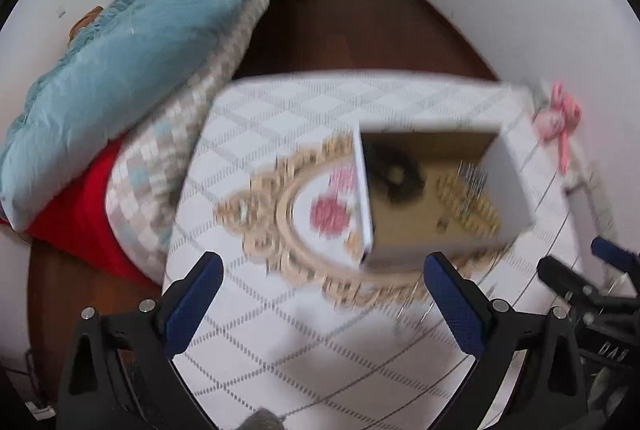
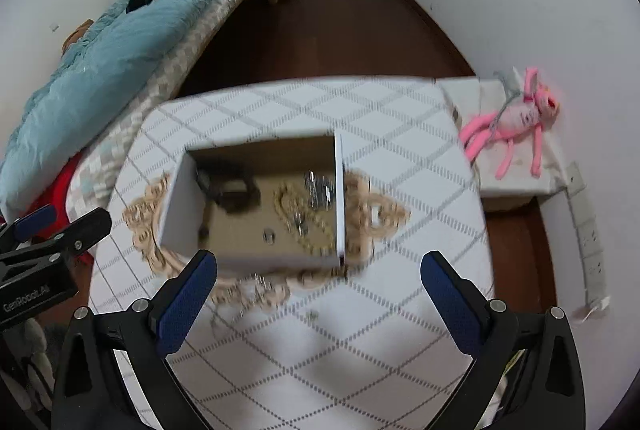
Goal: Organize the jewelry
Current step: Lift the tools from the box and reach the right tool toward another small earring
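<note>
An open white box (image 1: pixel 512 182) (image 2: pixel 176 206) with a brown inside stands on an ornate beige mirror tray (image 1: pixel 280 214) (image 2: pixel 376 214) on the table. In the box lie a black piece (image 1: pixel 394 170) (image 2: pixel 230 186), a gold bead chain (image 1: pixel 468 202) (image 2: pixel 308 226) and a silvery piece (image 2: pixel 318 188). A thin silvery chain (image 2: pixel 264 284) lies in front of the box. My left gripper (image 1: pixel 324 306) is open and empty, just before the box. My right gripper (image 2: pixel 320 306) is open and empty, also before the box. Both views are blurred.
The table has a white diamond-pattern cloth (image 1: pixel 304 362) (image 2: pixel 340 350). A bed with a blue quilt (image 1: pixel 132 50) (image 2: pixel 112 46) lies left. A pink plush toy (image 2: pixel 516 122) (image 1: pixel 558 118) sits on a low stand at the right wall. Dark wood floor (image 2: pixel 332 38) lies behind.
</note>
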Tool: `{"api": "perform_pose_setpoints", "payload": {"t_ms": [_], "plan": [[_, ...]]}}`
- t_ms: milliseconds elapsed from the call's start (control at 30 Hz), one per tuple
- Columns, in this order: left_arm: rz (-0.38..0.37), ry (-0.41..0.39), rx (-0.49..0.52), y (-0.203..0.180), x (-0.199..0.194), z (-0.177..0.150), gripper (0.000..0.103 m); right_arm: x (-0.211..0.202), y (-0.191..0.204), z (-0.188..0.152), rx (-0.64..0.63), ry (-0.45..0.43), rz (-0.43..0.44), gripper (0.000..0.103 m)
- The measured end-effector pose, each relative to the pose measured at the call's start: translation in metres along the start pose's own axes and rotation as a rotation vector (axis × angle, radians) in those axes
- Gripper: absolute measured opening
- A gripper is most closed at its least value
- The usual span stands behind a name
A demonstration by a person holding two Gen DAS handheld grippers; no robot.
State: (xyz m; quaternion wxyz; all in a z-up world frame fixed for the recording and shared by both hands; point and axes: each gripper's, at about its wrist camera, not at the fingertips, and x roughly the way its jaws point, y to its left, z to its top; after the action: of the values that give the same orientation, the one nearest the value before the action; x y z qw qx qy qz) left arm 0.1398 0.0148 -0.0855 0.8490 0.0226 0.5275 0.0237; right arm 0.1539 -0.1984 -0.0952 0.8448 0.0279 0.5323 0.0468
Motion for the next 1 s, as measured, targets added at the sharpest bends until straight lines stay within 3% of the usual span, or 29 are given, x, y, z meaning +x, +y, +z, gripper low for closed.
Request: {"api": "perform_pose_setpoints", "payload": {"t_ms": [133,200,533,633,767,1000], "plan": [[-0.014,0.114,-0.005,-0.002,0.038,-0.027,0.102,0.033,-0.005,-0.032,0.015,0.069,0.021,0.099],[-0.011,0.151,-0.002,-0.005,0.052,-0.036,0.102,0.047,-0.006,-0.041,0.012,0.091,0.038,0.085],[-0.005,0.201,0.010,-0.009,0.078,-0.051,0.102,0.088,0.006,-0.054,-0.034,0.104,0.040,0.047],[-0.012,0.199,0.011,-0.010,0.079,-0.050,0.102,0.090,0.009,-0.054,-0.047,0.097,0.030,0.012],[-0.017,0.187,0.014,-0.012,0.078,-0.046,0.102,0.089,0.012,-0.058,-0.075,0.081,0.010,0.009],[-0.082,0.146,0.055,-0.037,0.075,-0.036,0.101,0.067,-0.017,-0.060,0.049,0.047,0.040,0.009]]}}
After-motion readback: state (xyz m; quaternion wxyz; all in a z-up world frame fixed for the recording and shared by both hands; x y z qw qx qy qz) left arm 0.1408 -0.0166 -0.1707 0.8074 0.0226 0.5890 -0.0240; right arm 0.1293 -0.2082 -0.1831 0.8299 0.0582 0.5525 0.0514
